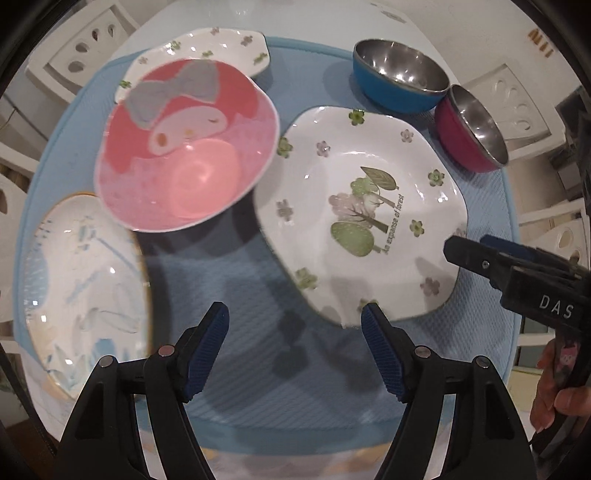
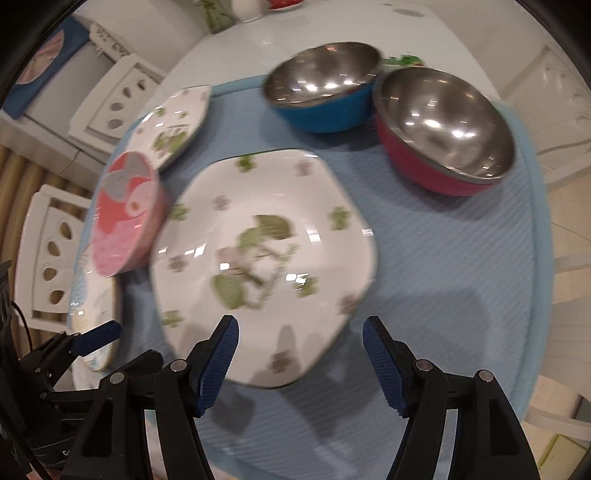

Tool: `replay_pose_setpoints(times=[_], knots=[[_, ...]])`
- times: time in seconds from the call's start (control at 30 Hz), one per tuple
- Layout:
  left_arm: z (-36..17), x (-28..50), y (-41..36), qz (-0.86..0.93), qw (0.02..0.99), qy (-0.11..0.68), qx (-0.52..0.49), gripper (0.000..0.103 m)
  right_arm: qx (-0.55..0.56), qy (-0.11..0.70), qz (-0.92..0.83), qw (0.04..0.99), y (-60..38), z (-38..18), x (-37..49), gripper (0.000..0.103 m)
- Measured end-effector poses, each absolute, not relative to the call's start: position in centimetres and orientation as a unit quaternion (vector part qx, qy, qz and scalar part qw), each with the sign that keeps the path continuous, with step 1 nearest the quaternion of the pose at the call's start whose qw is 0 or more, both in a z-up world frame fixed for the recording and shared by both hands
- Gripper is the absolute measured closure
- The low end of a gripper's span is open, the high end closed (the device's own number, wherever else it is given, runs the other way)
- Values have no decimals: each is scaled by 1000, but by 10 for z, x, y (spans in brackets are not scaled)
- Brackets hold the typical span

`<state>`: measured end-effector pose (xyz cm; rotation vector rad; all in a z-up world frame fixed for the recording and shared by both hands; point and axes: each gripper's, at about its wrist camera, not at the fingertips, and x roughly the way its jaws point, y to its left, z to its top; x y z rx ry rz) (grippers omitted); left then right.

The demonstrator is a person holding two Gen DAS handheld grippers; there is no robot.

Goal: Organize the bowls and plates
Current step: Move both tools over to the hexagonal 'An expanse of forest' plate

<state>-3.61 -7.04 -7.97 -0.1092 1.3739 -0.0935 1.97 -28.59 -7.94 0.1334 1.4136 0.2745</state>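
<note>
A large white plate with trees and flowers point(image 1: 364, 206) point(image 2: 264, 258) lies mid-mat. A pink cartoon bowl point(image 1: 186, 142) point(image 2: 123, 218) stands to its left, partly over a smaller flowered plate point(image 1: 221, 50) point(image 2: 171, 127). A white and blue plate point(image 1: 79, 291) point(image 2: 94, 321) lies at the left. A blue steel bowl point(image 1: 399, 75) point(image 2: 323, 90) and a red steel bowl point(image 1: 471, 129) point(image 2: 443, 129) stand at the back right. My left gripper point(image 1: 295, 321) is open and empty above the mat. My right gripper point(image 2: 301, 332) is open and empty over the large plate's near edge; it also shows in the left wrist view point(image 1: 480, 253).
All dishes sit on a blue mat point(image 1: 258, 350) point(image 2: 443, 295) on a round white table point(image 2: 332, 26). White chairs point(image 1: 85, 37) point(image 2: 51, 258) stand around it.
</note>
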Motion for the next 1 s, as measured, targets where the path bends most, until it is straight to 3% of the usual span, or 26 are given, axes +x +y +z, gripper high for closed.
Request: replay_pose_setpoints(times=[0.33, 0.4, 0.57, 0.63, 0.77, 0.87, 1.0], knots=[[-119, -19, -80, -26, 743, 663, -94, 31, 30, 661, 130, 738, -288, -120, 41, 35], [-127, -13, -77, -26, 735, 668, -111, 30, 17, 653, 134, 745, -283, -121, 43, 31], [-134, -4, -78, -15, 730, 671, -128, 15, -5, 637, 138, 758, -277, -125, 52, 24], [-137, 0, -82, -32, 729, 669, -141, 1, 8, 623, 136, 770, -284, -125, 55, 24], [-144, 11, -106, -14, 721, 690, -65, 0, 37, 608, 157, 777, -286, -127, 58, 2], [-145, 14, -108, -2, 734, 675, -71, 0, -23, 613, 145, 776, -267, -132, 62, 0], [-143, 17, -105, 11, 744, 663, -85, 0, -22, 609, 144, 779, -264, -133, 67, 0]])
